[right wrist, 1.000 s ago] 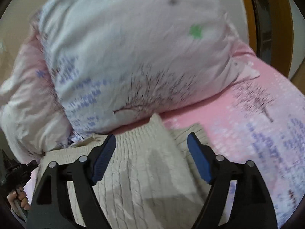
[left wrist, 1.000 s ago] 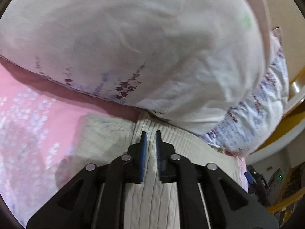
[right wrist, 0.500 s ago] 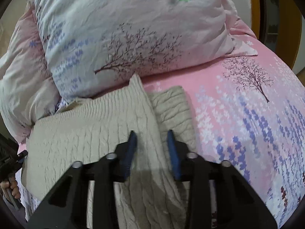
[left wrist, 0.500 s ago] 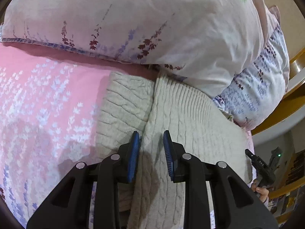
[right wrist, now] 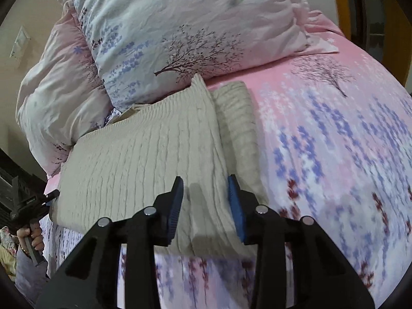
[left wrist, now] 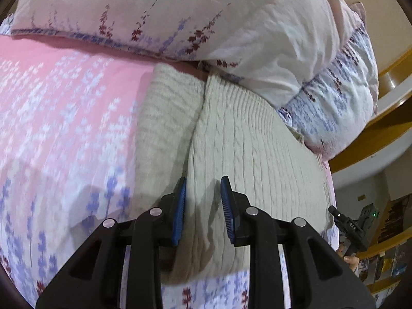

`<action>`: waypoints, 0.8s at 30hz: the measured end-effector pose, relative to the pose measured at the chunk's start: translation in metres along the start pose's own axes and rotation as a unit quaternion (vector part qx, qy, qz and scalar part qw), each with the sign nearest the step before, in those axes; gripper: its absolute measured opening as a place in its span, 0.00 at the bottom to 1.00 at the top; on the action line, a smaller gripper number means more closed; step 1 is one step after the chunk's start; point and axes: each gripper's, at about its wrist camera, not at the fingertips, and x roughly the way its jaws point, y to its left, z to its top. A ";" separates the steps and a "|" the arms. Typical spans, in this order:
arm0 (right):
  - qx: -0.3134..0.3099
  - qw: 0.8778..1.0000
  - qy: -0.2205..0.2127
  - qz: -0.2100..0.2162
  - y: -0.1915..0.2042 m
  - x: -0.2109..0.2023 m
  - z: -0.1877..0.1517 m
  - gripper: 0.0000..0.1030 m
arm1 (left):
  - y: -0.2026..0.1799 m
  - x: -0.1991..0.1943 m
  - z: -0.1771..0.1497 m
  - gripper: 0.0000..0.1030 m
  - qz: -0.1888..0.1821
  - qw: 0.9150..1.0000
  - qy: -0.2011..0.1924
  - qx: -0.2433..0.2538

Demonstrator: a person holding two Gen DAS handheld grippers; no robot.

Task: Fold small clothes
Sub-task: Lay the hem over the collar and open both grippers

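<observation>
Left wrist view: the left tool (left wrist: 203,207) hangs over the near edge of a cream knitted sweater (left wrist: 247,149), its blue pads (left wrist: 180,208) a little apart, with nothing pinched between them.
Right wrist view: the right tool (right wrist: 206,207) hangs over the same sweater (right wrist: 144,159) near its right fold; its jaws closed sharply a moment ago and have just been opening a little, and the pads (right wrist: 235,206) stand apart with no cloth gripped.
Sweater: folded into a rough rectangle, lying flat on the bed, its far edge touching the pillow (right wrist: 195,33).
Sleeve: a folded strip of the knit (right wrist: 238,128) lies along the right side of the body in the right view, on the left side (left wrist: 164,126) in the left view.
Bed sheet: pink with white and purple flower print (right wrist: 334,141), under the sweater.
Pillows: one pale pillow (left wrist: 180,15) with tree and flower print behind the sweater, a second bulky one (right wrist: 56,85) beside it.
Other tool seen: the right tool's black body and a hand (left wrist: 351,255) show at the left view's right edge; the left tool's and its hand (right wrist: 33,237) at the right view's left edge.
Bed frame: yellow wood (left wrist: 391,82) beyond the pillows.
</observation>
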 end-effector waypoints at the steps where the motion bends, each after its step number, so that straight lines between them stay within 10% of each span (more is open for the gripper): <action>1: -0.002 1.000 0.004 -0.001 0.000 -0.002 -0.003 0.33 | -0.001 -0.001 -0.003 0.25 0.004 1.000 -0.003 0.006; 4: -0.003 1.000 0.017 -0.012 -0.004 0.002 -0.010 0.08 | -0.004 0.000 -0.006 0.15 0.017 1.000 -0.010 0.015; 13: 0.038 0.999 0.014 -0.003 -0.018 -0.003 -0.013 0.08 | 0.008 -0.011 -0.012 0.08 0.018 1.000 -0.021 0.014; 16: 0.024 0.999 0.011 -0.026 -0.008 -0.001 -0.010 0.19 | 0.001 -0.015 -0.013 0.08 0.021 0.999 -0.028 0.029; 18: 0.003 0.999 -0.001 -0.045 0.004 -0.006 -0.007 0.45 | 0.000 -0.024 -0.012 0.10 0.022 0.998 -0.040 0.031; 22: -0.036 0.996 -0.050 -0.063 0.035 -0.019 0.001 0.59 | 0.018 -0.047 -0.001 0.57 0.028 0.996 -0.089 -0.008; 24: -0.050 0.997 -0.050 -0.040 0.052 -0.014 0.006 0.65 | 0.028 -0.045 0.006 0.57 0.021 0.996 -0.084 -0.031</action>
